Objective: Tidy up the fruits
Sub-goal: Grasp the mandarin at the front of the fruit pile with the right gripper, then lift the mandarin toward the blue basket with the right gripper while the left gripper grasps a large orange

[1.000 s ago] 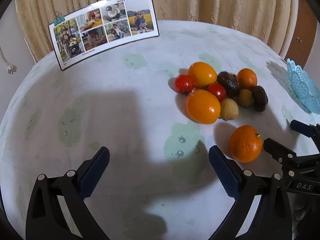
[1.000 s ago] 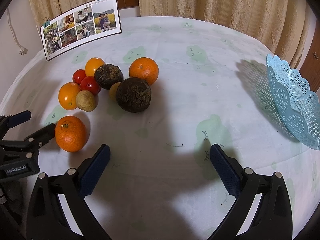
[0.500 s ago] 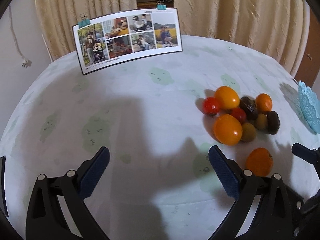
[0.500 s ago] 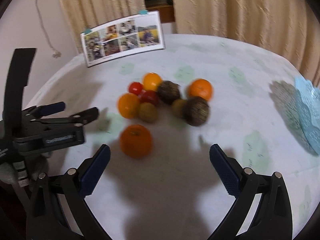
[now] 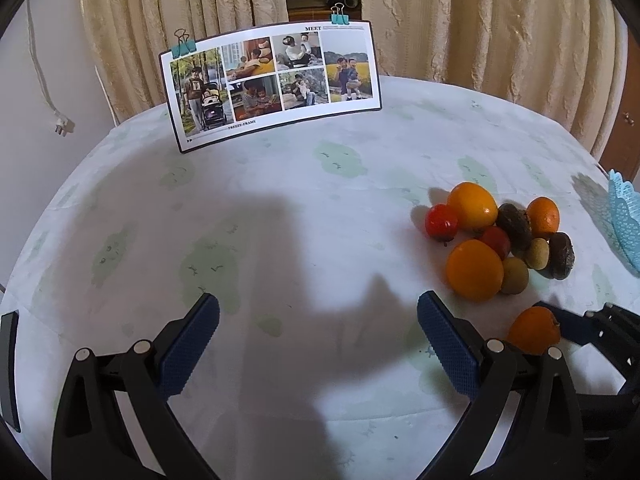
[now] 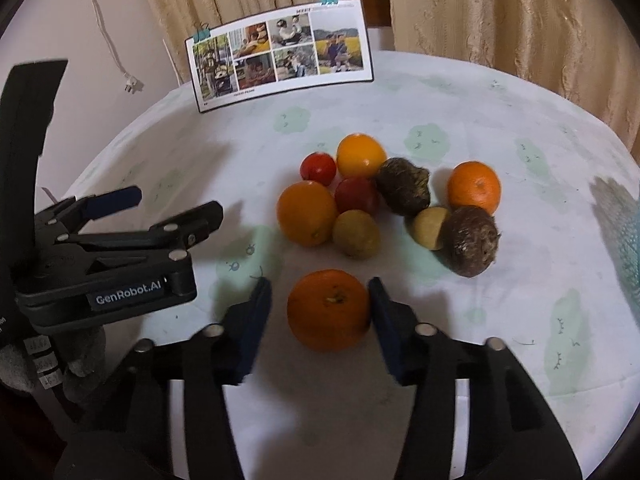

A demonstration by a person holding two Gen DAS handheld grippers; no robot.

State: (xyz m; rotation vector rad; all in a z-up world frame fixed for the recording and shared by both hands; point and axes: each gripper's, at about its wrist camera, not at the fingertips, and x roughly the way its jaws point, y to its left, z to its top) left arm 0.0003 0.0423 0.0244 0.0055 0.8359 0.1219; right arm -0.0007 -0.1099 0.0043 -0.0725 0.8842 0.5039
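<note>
Left gripper: you hold it with jaws wide, nothing between them, over bare tablecloth.
Photo card: stands clipped upright at the far edge of the table.
Fruit pile: oranges, tomatoes, small yellow-green fruits and two brown rough ones, clustered mid-table.
Lone orange: sits apart, nearer you than the pile.
Right gripper: your jaws have just been closing around the lone orange; the right pad touches it, a gap shows at the left pad.
Blue basket: at the right edge.
</note>
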